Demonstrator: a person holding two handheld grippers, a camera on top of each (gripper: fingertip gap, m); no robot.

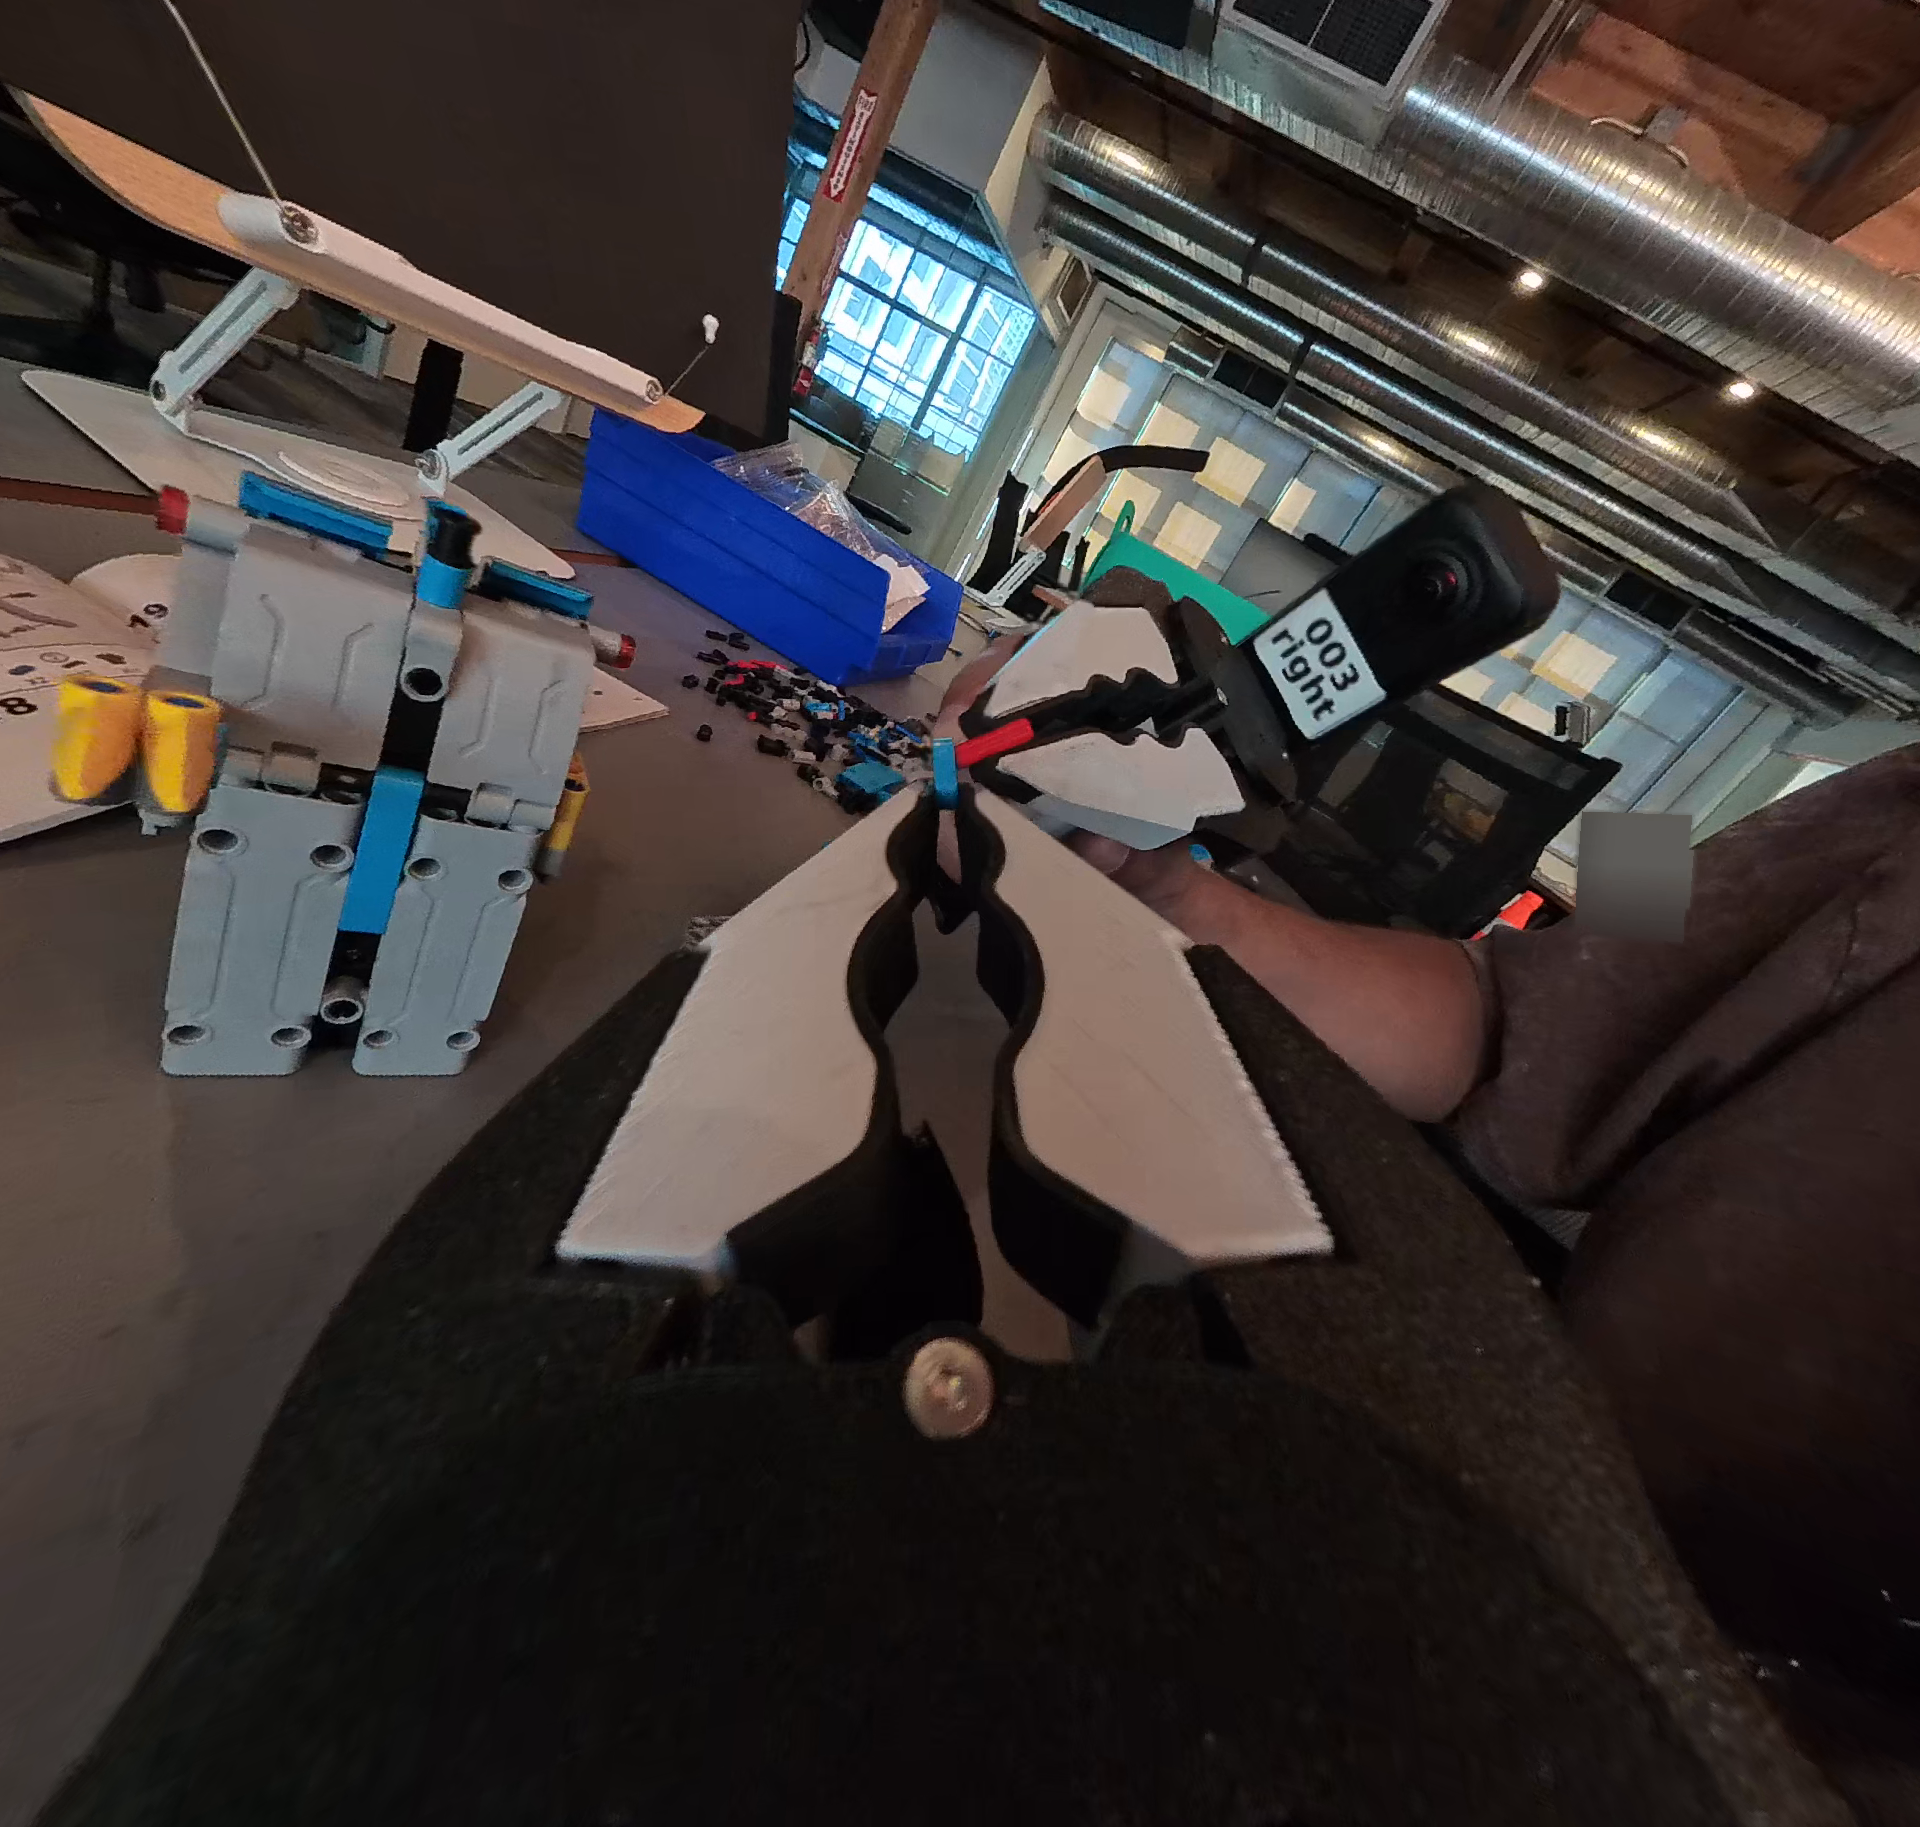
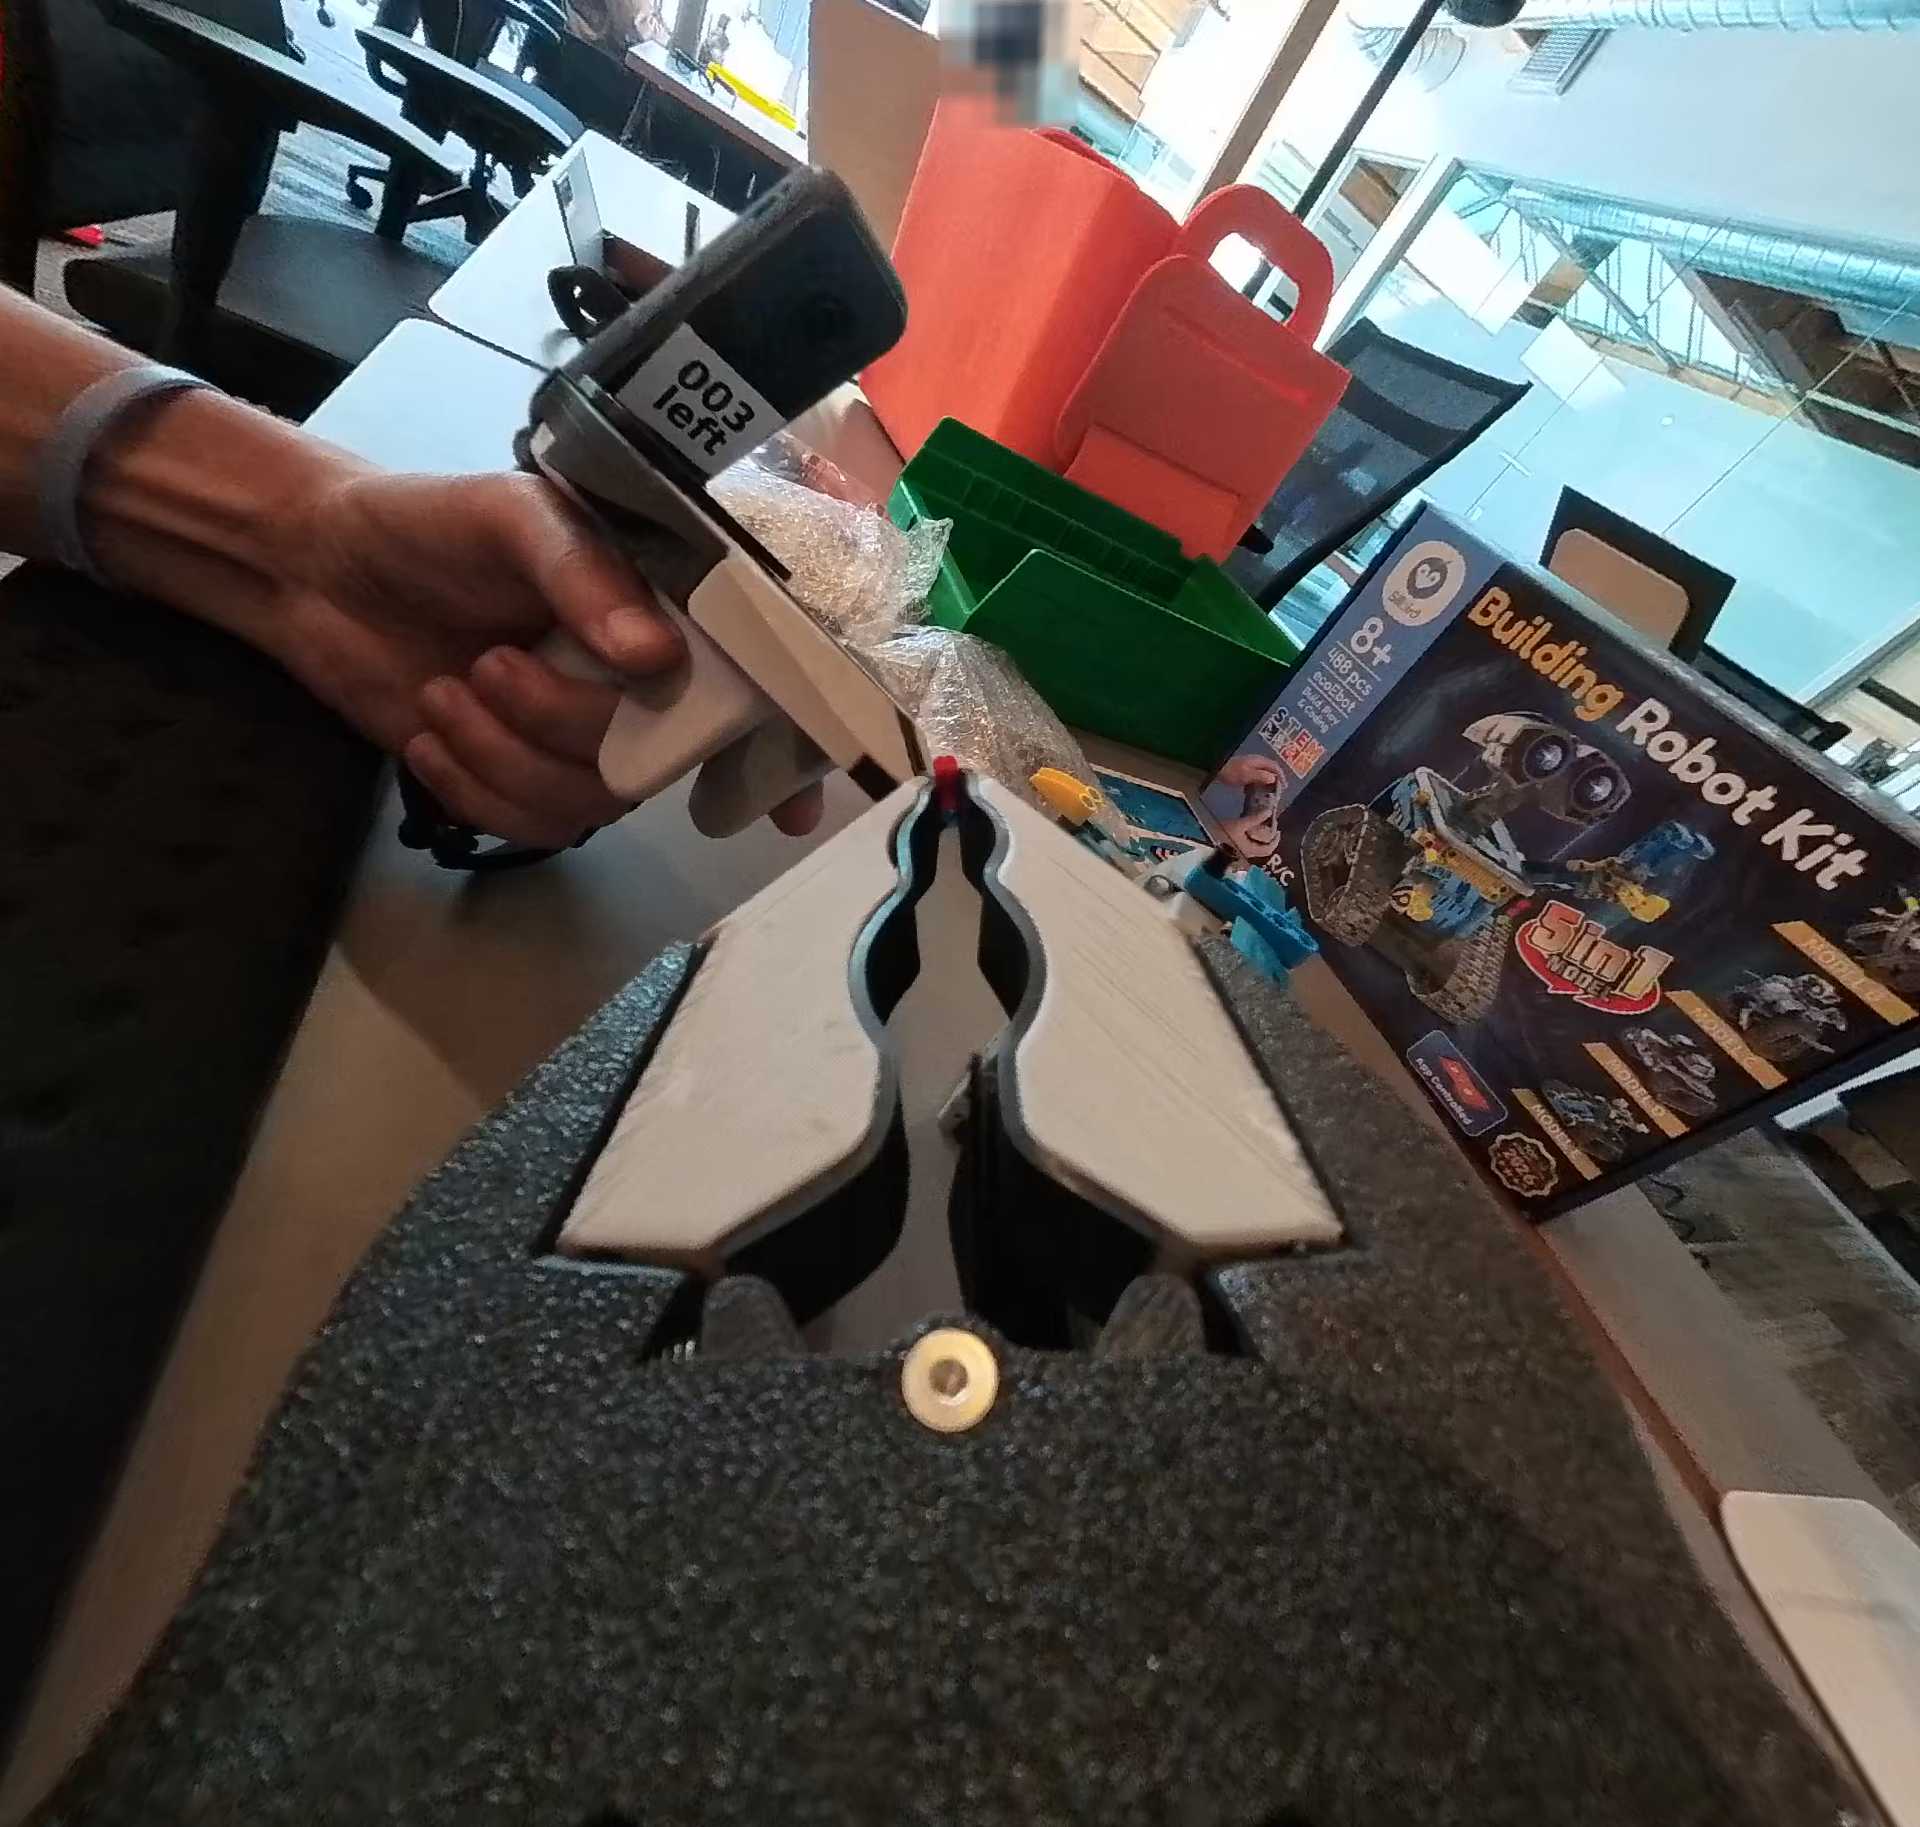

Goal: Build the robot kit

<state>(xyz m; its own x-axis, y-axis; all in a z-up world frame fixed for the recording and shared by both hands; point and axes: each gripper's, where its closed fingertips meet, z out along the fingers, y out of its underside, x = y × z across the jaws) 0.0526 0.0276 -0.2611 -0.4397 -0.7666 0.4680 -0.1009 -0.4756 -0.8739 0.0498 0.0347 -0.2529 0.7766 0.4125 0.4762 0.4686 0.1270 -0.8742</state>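
My left gripper [image 1: 943, 803] is shut on a small blue connector piece [image 1: 943, 771], held above the grey table [image 1: 208, 1206]. My right gripper [image 2: 943, 803] is shut on a red pin [image 2: 944, 771], which also shows in the left wrist view [image 1: 995, 741]. The pin's tip meets the blue piece. In the left wrist view the right gripper [image 1: 977, 738] comes in from the right. In the right wrist view the left gripper [image 2: 904, 754], held by a hand [image 2: 488, 655], comes in from the left. A partly built grey and blue brick robot [image 1: 364, 790] stands at the left.
Several small loose parts [image 1: 810, 717] lie on the table beside a blue bin [image 1: 769, 551]. An open instruction booklet [image 1: 62, 655] lies far left. A kit box [image 2: 1579, 904], a green bin [image 2: 1091, 603], an orange bag [image 2: 1101, 323] and bubble wrap [image 2: 862, 572] stand on the right. The grippers are tip to tip, or close to it.
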